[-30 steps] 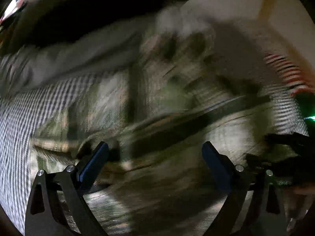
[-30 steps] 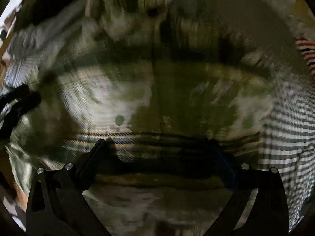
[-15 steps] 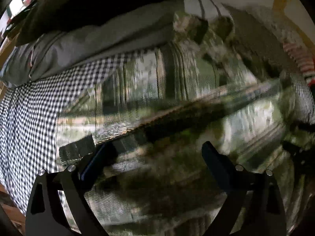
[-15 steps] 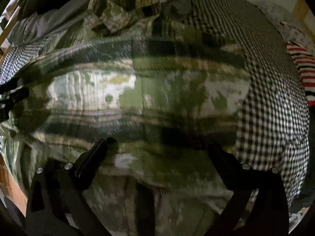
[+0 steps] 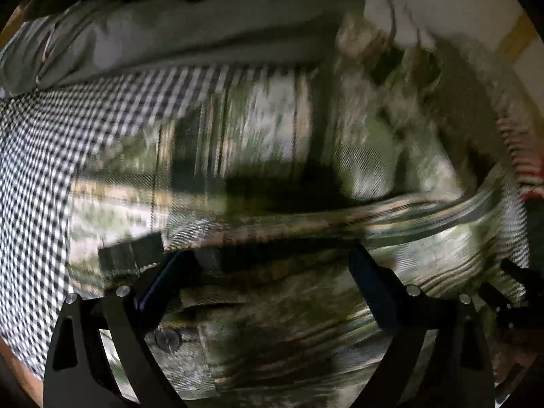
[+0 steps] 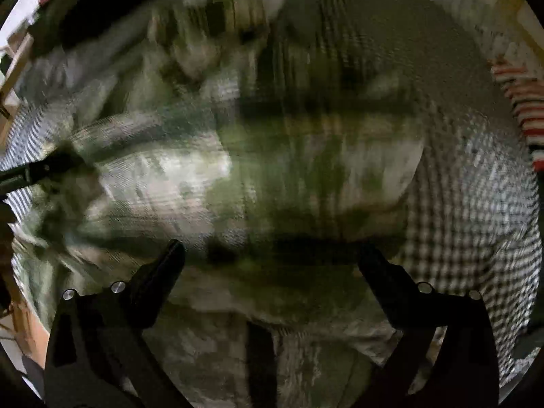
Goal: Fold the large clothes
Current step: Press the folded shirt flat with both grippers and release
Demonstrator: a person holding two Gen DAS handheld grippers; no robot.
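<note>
jaws: left gripper [image 5: 268, 272] and right gripper [image 6: 272, 258] both spread wide, nothing between them | garment: green plaid shirt [image 6: 278, 183] lies on the checked bedsheet [image 5: 37, 170], folded edge across its middle | change: over the last second shirt looks doubled over, right view newly blurred | meaning: fold likely laid; next smooth or regrip.

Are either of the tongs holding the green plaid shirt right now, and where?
No. Both the left tongs and right tongs are wide open above the green plaid shirt, gripping nothing.
</note>
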